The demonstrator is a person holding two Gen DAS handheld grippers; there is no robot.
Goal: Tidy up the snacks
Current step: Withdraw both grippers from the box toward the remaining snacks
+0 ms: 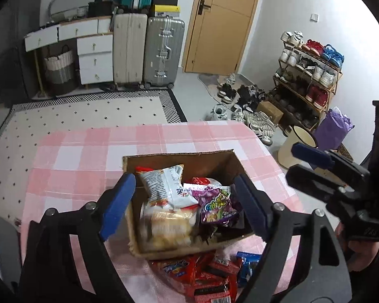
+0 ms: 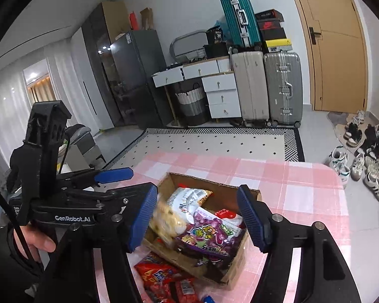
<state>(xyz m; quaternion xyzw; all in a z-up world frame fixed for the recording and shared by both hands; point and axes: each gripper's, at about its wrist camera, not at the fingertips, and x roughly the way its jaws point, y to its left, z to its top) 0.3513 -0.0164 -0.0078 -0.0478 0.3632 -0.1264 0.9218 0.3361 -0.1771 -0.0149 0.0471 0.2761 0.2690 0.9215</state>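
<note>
Pink-checked surface [image 1: 88, 146] carries a cardboard box [image 1: 179, 157] of snack packets beneath both wide, empty hand-held grippers: left [image 1: 187, 207], right [image 2: 197, 217].

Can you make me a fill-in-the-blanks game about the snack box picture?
1. The cardboard box sits on a pink and white ____ tablecloth.
2. The purple grape candy bag lies ____ the box.
3. The red snack packets lie ____ the box, on the cloth.
4. Both the left gripper and the right gripper are ____, holding nothing.

Missing words: checked; inside; outside; open
</note>
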